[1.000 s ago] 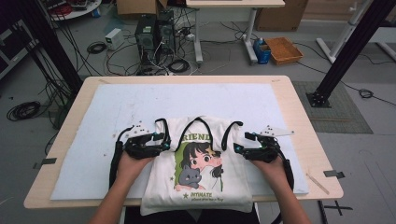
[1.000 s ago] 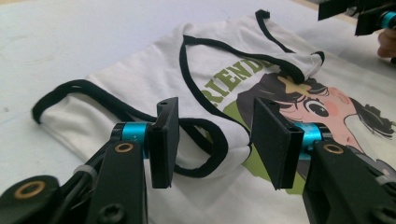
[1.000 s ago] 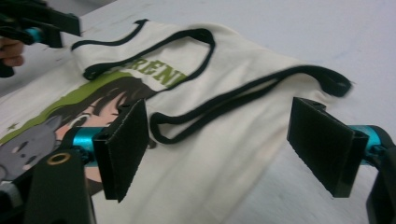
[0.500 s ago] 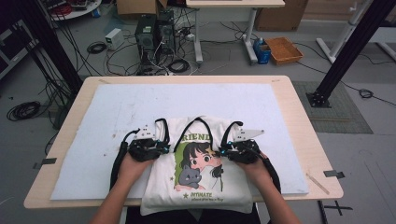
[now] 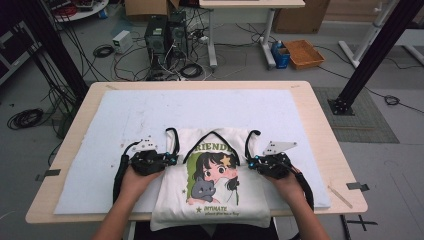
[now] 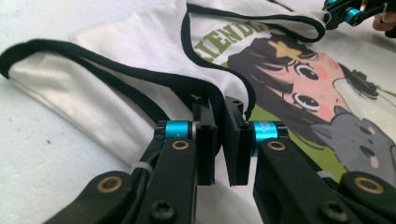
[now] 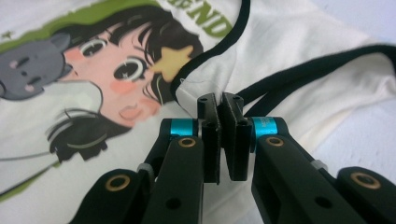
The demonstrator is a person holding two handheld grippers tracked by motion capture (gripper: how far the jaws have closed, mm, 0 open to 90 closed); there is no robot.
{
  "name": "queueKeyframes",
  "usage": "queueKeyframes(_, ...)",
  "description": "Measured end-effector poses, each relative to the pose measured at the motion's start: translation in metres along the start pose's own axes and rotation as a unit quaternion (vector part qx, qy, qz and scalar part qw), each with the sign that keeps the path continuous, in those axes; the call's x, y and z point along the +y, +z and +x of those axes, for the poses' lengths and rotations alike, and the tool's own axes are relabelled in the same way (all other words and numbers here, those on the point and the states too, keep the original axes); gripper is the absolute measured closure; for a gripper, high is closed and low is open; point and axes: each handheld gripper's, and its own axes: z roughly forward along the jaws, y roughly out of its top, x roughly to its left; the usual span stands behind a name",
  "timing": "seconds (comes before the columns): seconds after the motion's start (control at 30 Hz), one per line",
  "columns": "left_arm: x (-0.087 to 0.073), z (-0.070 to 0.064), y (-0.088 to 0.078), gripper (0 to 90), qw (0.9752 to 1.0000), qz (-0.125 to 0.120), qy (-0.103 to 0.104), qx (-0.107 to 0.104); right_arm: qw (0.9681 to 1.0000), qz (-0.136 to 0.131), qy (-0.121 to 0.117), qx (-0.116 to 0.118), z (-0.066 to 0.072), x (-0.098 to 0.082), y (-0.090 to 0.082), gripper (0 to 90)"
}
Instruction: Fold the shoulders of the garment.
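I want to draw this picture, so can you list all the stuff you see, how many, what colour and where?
Tank top: one, white with black trim and a cartoon girl and grey cat, on the mat's near edge.
Mat: one, pale blue-white, covering the table.
Table: one, light wood.
Basket: one, orange, on the floor behind.
Computer towers: two, black, on the floor.
Left gripper: black, pinching the top's left side.
Right gripper: black, pinching its right side.

The top [image 5: 212,185] is seen to be soft matt cream cloth, edged with black fabric trim [image 6: 140,77] — its cartoon print [image 7: 93,70] looks smooth and flat. The table [image 5: 320,125] is pale smooth wood under a white, faintly rough mat [image 5: 150,115]. Matt black plastic and glossy blue metal are shown on the left gripper [image 6: 219,109] and right gripper [image 7: 220,105].
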Motion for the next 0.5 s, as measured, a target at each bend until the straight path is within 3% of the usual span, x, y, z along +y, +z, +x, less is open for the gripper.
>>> queueKeyframes(0.1,0.0,-0.002,0.001,72.9,1.0,0.002,0.004,0.0,1.0,0.002,0.0,0.001,0.0,-0.002,0.0,84.5)
queueKeyframes(0.2,0.002,-0.002,0.0,58.1,0.9999,-0.01,0.008,-0.002,0.9992,-0.007,0.037,0.009,-0.005,-0.001,-0.001,57.0)
queueKeyframes(0.33,0.007,0.003,-0.007,45.2,0.9993,-0.035,0.011,0.004,0.9972,-0.037,0.065,0.001,-0.009,0.001,-0.005,40.1)
queueKeyframes(0.5,0.009,0.012,-0.017,31.6,0.9983,-0.055,0.011,0.018,0.9937,-0.072,0.085,-0.011,-0.017,-0.001,-0.013,29.2)
